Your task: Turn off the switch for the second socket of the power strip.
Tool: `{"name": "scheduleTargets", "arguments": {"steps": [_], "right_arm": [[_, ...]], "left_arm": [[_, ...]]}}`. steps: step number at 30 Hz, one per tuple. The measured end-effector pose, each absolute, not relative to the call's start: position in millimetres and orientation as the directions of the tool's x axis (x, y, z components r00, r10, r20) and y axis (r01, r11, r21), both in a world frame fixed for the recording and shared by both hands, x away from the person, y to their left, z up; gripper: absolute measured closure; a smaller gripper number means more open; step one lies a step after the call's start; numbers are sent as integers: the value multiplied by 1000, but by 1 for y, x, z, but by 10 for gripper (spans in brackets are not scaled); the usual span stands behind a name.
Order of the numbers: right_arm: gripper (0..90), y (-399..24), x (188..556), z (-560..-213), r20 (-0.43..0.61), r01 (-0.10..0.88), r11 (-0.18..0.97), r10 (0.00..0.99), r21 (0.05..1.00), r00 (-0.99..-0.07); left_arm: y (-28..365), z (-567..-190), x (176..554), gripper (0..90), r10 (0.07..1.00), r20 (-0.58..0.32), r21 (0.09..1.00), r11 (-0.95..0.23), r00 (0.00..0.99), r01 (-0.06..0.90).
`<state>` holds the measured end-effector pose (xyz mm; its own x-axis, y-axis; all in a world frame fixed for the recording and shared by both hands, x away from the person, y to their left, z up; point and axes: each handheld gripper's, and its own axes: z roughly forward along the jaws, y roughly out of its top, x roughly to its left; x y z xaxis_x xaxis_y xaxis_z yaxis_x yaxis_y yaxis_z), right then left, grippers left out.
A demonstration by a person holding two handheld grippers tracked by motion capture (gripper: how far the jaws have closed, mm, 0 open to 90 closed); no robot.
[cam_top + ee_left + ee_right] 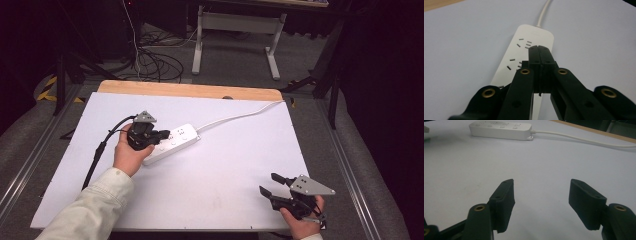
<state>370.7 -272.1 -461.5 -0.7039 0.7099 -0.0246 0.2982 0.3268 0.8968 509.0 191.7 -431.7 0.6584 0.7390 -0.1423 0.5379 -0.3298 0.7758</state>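
A white power strip [172,143] lies left of the middle of the white table, its cord [235,117] running off to the back right. My left gripper [162,135] hovers just over the strip's near half, jaws pressed together with nothing between them. In the left gripper view the shut jaw tips [539,50] sit above the strip [524,50], beside its socket slots. My right gripper [273,183] rests at the table's front right corner, open and empty. The right gripper view has the open jaws [541,197] over bare table, with the strip [500,130] far off at top left.
The white table top [225,165] has a wooden strip [190,90] along its far edge. Behind it stand a desk frame [237,35] and loose cables [155,60] on the floor. A black cable [100,150] trails from the left gripper across the table's left part.
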Motion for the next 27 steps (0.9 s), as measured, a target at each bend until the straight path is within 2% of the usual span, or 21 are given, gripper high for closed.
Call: {"name": "scheduleTargets", "arguments": {"steps": [2, 5, 13, 21, 27], "right_arm": [[378, -272, 371, -462, -24, 298, 326, 709, 897, -704], [378, -272, 371, -462, -24, 299, 327, 710, 897, -704], [387, -272, 371, -462, -22, 300, 329, 705, 895, -708], [388, -273, 372, -463, -15, 303, 324, 705, 896, -709], [388, -272, 373, -463, -19, 302, 333, 699, 893, -714]], "left_arm": [[192, -433, 511, 897, 742, -133, 776, -334, 657, 535], [188, -439, 514, 897, 735, -166, 774, -316, 657, 549], [185, -448, 518, 897, 725, -151, 775, -335, 672, 536], [176, -456, 518, 897, 724, -91, 762, -392, 684, 516], [173, -459, 518, 897, 727, -80, 748, -408, 682, 523]]}}
